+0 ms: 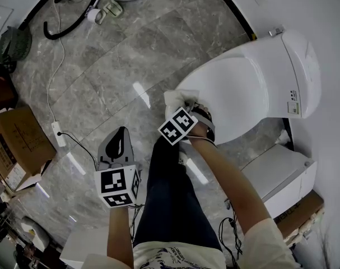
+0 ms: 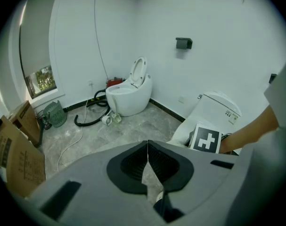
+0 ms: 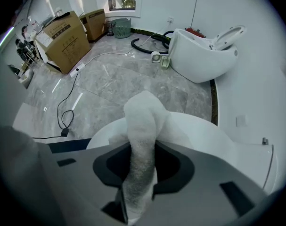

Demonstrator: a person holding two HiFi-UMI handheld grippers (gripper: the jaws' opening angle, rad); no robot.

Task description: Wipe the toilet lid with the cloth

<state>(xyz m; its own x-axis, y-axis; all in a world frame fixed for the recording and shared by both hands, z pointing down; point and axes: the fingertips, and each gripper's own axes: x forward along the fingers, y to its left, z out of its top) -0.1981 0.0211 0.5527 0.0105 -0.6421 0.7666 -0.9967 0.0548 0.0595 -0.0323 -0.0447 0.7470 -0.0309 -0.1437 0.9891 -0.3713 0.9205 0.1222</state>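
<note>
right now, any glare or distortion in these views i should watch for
Head view: bright streaks glare off the glossy floor, and the toilet lid looks almost blown-out white. Left gripper view: fisheye bend, black corners. Right gripper view: same dark corners; the cloth in the jaws looks sharp.

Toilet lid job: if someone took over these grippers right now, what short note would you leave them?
Right gripper: shut on the white cloth, held at the front edge of the closed toilet lid.
Left gripper: shut, empty, held over the floor, away from the toilet.
Done: cloth gripped and brought to the lid.
Left: wipe across the lid. How much is already wiped cannot be told.
</note>
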